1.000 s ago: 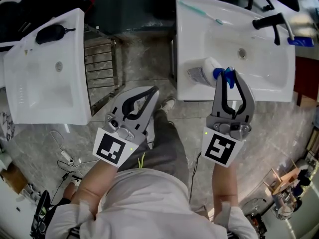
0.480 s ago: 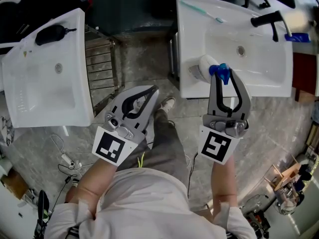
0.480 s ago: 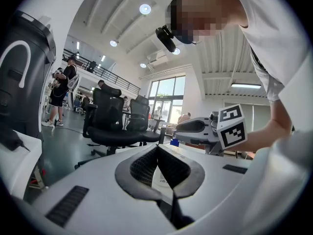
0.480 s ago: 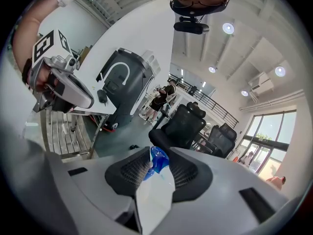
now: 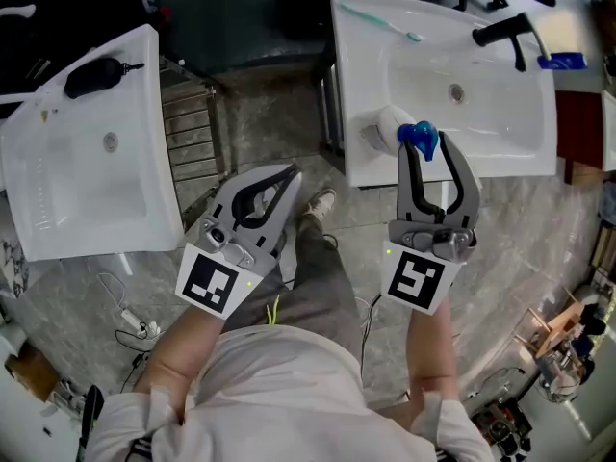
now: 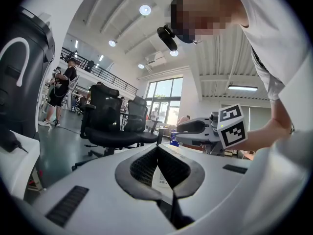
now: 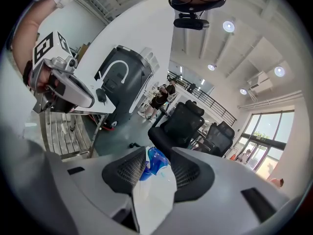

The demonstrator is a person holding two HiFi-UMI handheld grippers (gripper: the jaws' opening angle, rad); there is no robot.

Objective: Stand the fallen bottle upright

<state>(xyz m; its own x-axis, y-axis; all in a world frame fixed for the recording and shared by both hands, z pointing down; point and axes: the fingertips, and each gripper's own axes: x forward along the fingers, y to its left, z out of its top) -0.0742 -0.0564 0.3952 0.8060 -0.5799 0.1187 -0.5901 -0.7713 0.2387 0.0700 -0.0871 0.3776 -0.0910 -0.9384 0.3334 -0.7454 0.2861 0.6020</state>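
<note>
A white bottle with a blue cap stands near upright on the front left corner of the right sink. My right gripper reaches it from the near side. Its jaws are opening, with the cap between the fingertips and a gap showing at one pad. In the right gripper view the bottle and its blue cap fill the space between the pads. My left gripper hangs over the floor between the sinks, shut on nothing.
A second white sink stands at the left with a black object on its rim. A metal rack sits between the sinks. On the right sink are a toothbrush and a black faucet. The person's shoe is below.
The bottle has gone from lying tilted with its label showing to standing near upright. The right gripper's jaws have spread wider round the cap. The left gripper has stayed put.
</note>
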